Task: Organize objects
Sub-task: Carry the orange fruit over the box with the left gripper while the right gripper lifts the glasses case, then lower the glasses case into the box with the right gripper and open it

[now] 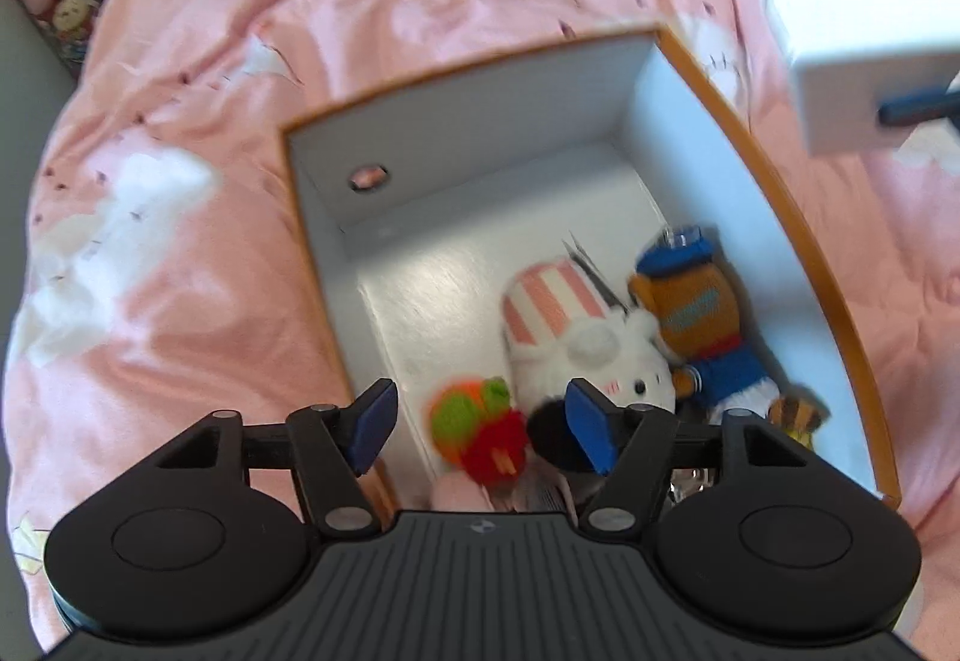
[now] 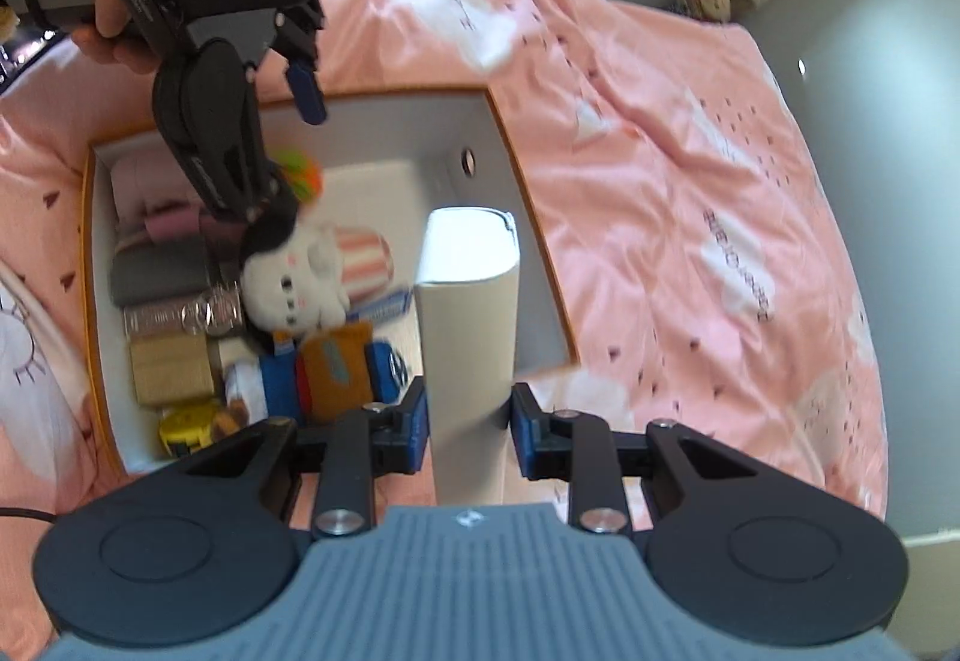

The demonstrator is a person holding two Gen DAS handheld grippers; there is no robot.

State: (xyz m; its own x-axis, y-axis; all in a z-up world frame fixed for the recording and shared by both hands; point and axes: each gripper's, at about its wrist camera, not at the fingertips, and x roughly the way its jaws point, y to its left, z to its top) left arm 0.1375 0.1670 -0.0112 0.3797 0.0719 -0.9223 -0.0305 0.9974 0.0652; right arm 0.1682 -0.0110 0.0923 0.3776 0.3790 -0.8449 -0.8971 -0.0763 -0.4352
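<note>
The right gripper (image 2: 469, 424) is clamped on a tall white box (image 2: 471, 313), its blue pads pressed against the box's two sides near the lower end. The box stands upright over the right part of an open white storage box with an orange rim (image 2: 528, 181), which lies on a pink bedspread (image 2: 690, 151). Inside the storage box (crowded on its left side) lie a white bunny plush with a pink-striped hat (image 2: 306, 271), a plush bear in a blue uniform (image 2: 336, 367), a green, orange and red plush (image 1: 480, 430) and several small packages. The left gripper (image 1: 480, 424) hovers over these toys with its jaws apart, holding nothing, the green-and-red plush directly below the gap.
</note>
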